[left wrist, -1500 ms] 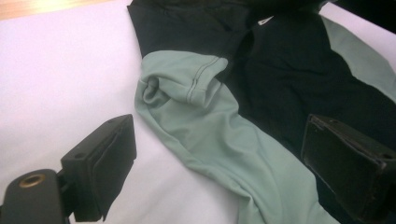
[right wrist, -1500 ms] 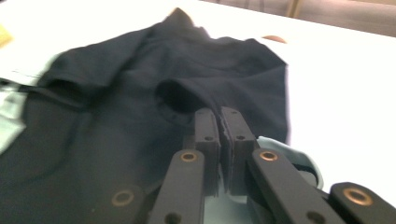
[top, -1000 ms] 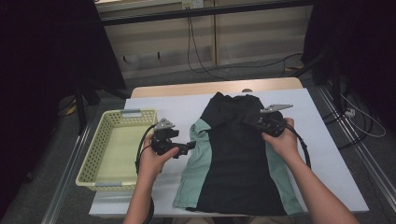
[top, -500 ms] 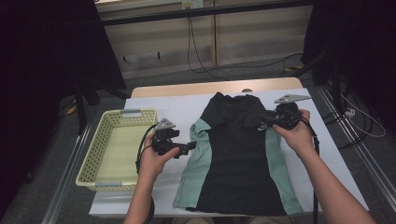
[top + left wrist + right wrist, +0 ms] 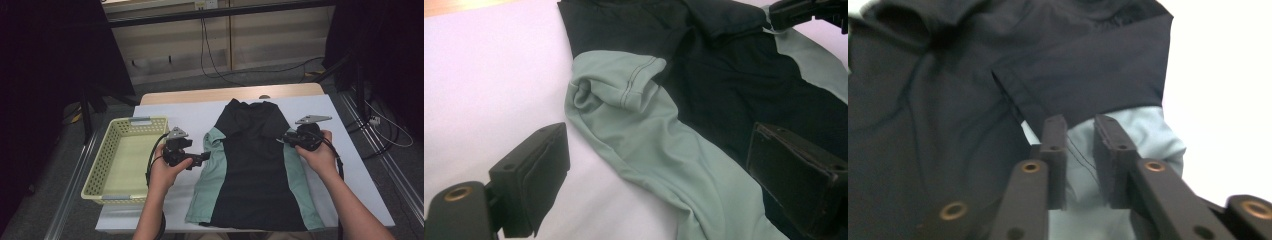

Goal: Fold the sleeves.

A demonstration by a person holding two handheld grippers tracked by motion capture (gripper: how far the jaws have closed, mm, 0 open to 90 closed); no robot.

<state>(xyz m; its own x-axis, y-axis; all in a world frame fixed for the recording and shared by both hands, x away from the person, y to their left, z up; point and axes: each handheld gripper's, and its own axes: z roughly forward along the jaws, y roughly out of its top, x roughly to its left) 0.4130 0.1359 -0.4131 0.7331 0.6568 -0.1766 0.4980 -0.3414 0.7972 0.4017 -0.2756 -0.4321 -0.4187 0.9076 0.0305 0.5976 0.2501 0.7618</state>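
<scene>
The black-and-green shirt (image 5: 255, 175) lies flat on the worktop (image 5: 165, 120). The right tool (image 5: 1080, 145), jaws narrow and just closing, sits at its green sleeve (image 5: 1148, 135) without pinching it. The left tool (image 5: 659, 185) gapes wide over the other sleeve (image 5: 624, 95).

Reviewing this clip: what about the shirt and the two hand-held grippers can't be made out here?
- Shirt hem: cut off by the bottom edge, high view.
- Right hand-held gripper: whether its narrow-set pads pinch the green sleeve is unclear; right gripper view is blurred.
- Basket near inner wall: hidden behind its own rim, high view.

Left gripper (image 5: 200, 159) jaws wide apart, right gripper (image 5: 286, 138) jaws just closing, narrow gap
</scene>
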